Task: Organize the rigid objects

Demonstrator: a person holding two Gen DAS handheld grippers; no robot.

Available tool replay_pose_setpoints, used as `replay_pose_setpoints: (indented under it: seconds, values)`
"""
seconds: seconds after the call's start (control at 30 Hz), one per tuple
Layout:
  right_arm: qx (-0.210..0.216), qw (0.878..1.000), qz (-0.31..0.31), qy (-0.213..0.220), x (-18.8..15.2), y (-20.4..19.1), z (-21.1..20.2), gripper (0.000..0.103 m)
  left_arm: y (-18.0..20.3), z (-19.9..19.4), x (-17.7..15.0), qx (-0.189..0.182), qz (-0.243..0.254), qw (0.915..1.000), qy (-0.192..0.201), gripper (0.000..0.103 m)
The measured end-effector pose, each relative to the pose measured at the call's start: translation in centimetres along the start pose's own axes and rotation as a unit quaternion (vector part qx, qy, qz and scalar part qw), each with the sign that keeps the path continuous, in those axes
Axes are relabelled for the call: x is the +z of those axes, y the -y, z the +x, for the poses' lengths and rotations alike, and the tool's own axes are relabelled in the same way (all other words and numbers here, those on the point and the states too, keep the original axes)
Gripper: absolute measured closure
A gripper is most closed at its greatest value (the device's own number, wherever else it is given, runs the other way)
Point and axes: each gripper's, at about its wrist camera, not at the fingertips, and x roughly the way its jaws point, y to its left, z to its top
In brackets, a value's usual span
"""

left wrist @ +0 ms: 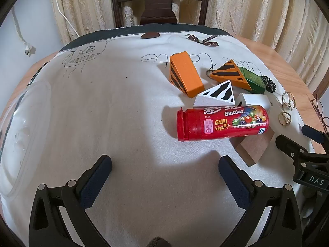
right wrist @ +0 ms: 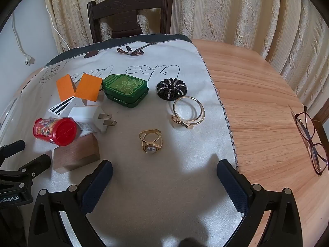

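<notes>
Red Skittles candy tube (left wrist: 223, 123) lies on its side, propped on the brown wooden block (left wrist: 255, 146), so it could roll. I hold left gripper (left wrist: 165, 164) and right gripper (right wrist: 164, 168) wide, empty, near it.

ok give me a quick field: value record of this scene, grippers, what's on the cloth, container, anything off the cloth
left gripper: open, empty, above bare cloth
right gripper: open, empty
cloth: white, covers part of the wooden table
container: clear plastic, at the cloth's left edge
red Skittles tube: lying on its side, one end resting on the wooden block
other items on cloth: green tin, white plug adapter, black brooch, two gold rings
off cloth: glasses on bare wood
</notes>
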Motion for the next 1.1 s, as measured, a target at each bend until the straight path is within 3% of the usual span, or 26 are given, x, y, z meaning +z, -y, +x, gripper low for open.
replay_pose_setpoints:
  seconds: [1.1]
  values:
    - [-0.002, 1.000, 0.001, -0.001, 0.02, -0.24, 0.17, 0.000, -0.01, 0.00, -0.18, 0.000, 0.000, 1.0000, 0.003, 0.000]
